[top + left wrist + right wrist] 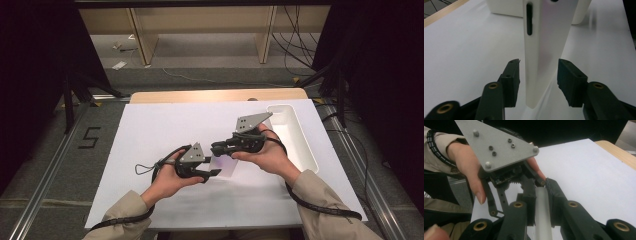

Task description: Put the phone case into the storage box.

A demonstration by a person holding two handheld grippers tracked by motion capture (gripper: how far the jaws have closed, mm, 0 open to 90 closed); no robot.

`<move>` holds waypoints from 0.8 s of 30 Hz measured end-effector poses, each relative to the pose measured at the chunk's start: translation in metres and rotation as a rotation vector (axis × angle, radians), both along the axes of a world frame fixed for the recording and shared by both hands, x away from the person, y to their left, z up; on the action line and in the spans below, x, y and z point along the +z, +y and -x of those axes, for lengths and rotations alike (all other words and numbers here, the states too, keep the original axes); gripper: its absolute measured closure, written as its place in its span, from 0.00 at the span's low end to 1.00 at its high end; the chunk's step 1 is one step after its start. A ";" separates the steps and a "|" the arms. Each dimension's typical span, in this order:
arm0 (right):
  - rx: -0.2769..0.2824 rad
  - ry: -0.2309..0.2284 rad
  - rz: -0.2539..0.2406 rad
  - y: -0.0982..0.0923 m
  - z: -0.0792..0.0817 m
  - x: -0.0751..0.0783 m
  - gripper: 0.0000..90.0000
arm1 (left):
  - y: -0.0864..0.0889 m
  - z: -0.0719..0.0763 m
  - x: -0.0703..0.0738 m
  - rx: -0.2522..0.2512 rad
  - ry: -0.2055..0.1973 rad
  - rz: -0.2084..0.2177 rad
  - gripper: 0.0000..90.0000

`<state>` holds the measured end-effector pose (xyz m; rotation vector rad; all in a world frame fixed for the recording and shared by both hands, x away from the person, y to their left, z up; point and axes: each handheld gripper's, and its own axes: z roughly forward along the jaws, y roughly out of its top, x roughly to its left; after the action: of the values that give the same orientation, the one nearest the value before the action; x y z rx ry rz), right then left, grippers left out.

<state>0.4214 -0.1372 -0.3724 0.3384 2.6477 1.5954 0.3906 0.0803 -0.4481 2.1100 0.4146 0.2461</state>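
Observation:
A thin white slab (223, 167) with a dark slot in its narrow edge is held on edge over the middle of the white table top (150, 135). My right gripper (217, 150) reaches in from the right and is shut on it. In the right gripper view both pads (530, 202) press on the slab (542, 222). My left gripper (214, 166) comes from the left and straddles the slab's other end. In the left gripper view the slab (546, 37) stands between the jaws of my left gripper (537, 75), with a narrow gap at each pad.
A long white tray (300, 145) lies along the right side of the table; its wall (504, 10) is behind the slab in the left gripper view. A wooden strip (215, 95) borders the far edge. Cables trail from both grippers along the sleeves.

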 end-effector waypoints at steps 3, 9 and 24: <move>0.002 0.006 -0.004 0.001 0.000 -0.001 0.89 | 0.000 0.000 0.000 -0.010 0.002 0.005 0.70; 0.002 0.018 -0.016 0.000 -0.001 -0.002 0.89 | 0.003 0.000 0.003 -0.011 0.029 0.007 0.74; 0.014 0.033 -0.033 -0.001 -0.002 -0.003 0.87 | 0.005 -0.001 0.005 -0.022 0.050 0.001 0.81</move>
<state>0.4233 -0.1383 -0.3754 0.3518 2.6561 1.6532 0.3912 0.0850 -0.4431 2.1219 0.4213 0.1805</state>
